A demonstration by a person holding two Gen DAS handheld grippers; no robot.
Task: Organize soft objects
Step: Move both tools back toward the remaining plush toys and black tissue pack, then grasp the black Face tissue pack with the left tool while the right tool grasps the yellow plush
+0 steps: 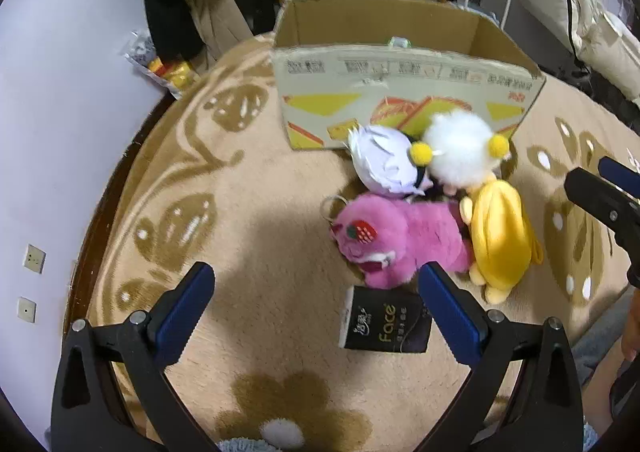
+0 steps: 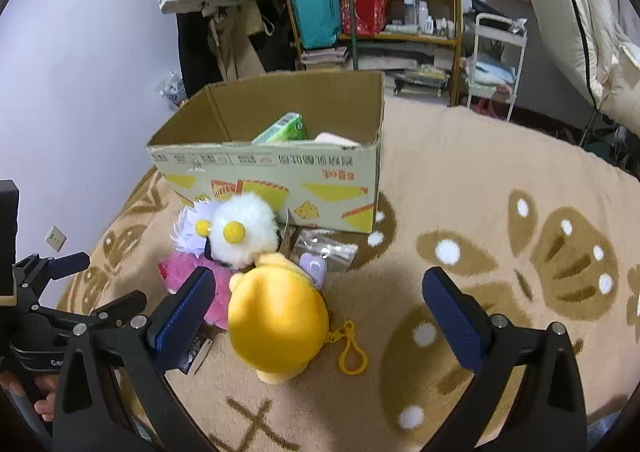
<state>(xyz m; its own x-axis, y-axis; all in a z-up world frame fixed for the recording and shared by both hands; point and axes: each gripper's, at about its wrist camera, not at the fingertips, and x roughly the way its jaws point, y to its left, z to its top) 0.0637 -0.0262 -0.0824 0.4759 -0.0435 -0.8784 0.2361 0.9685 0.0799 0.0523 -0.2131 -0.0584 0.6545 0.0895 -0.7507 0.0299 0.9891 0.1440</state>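
Observation:
An open cardboard box [image 1: 404, 92] stands on the beige rug; in the right wrist view [image 2: 280, 168] it holds a green pack [image 2: 282, 129]. In front of it lie a pink plush [image 1: 400, 236], a yellow plush [image 1: 500, 236], a white fluffy plush with yellow pompoms [image 1: 460, 152] and a pale purple plush [image 1: 384, 160]. A black "face" tissue pack [image 1: 386, 322] lies just ahead of my open, empty left gripper [image 1: 316, 292]. My right gripper [image 2: 320, 292] is open and empty, just behind the yellow plush [image 2: 276, 316].
A clear plastic bag with a small purple item [image 2: 320, 252] lies by the box corner. Shelves [image 2: 372, 4], a white cart [image 2: 496, 56] and hanging clothes stand behind the box. A wall with sockets runs on the left. The patterned rug [image 2: 500, 192] extends to the right.

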